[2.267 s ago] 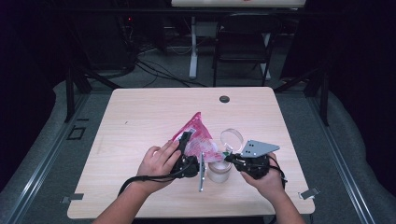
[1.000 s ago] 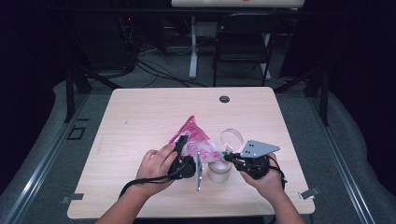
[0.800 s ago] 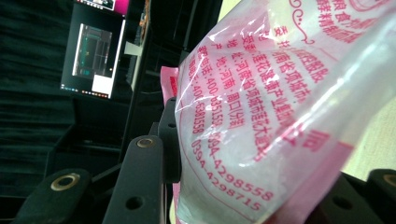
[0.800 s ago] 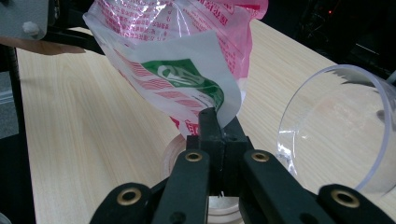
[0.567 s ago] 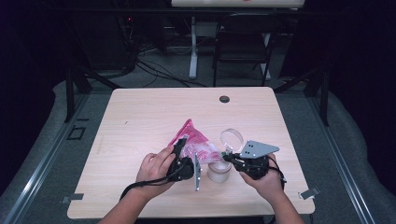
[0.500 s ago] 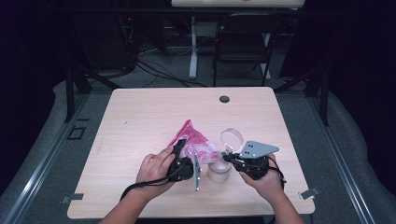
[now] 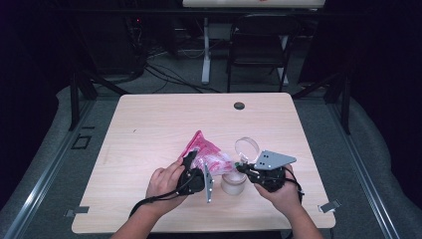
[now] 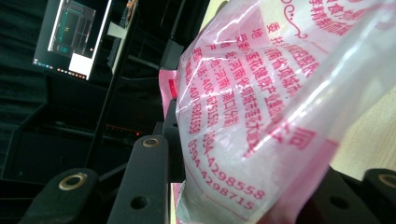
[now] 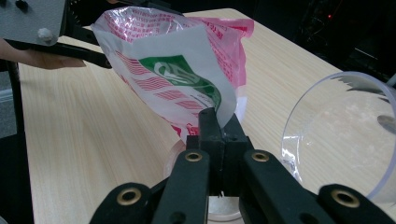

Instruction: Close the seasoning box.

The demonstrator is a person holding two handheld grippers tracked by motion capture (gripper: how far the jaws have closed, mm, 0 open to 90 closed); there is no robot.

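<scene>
Small clear jar (image 7: 233, 182) stands upright on the tabletop (image 7: 149, 129) between the two hands, near the front edge. Contents not readable from above.

Pink-and-white printed plastic bag (image 7: 209, 157) is held over the jar, its lower end just at the jar mouth, its tip rising toward 11 o'clock. Pale mass visible through the film in the left gripper view (image 8: 261, 116); what it is, cannot tell.

Left gripper (image 7: 195, 177), at 9 o'clock of the jar: fingers pinching the bag, having just closed a little further on it.

Right gripper (image 7: 249, 172), at 3 o'clock of the jar: fingers pressed together on the bag's lower edge (image 9: 219, 109).

Clear round lid (image 7: 247, 147) stands tilted just beyond the right gripper, at 1 o'clock of the jar.

Dark round grommet (image 7: 239, 105) near the tabletop's far edge. Folding chair (image 7: 259, 50) on the floor beyond.
</scene>
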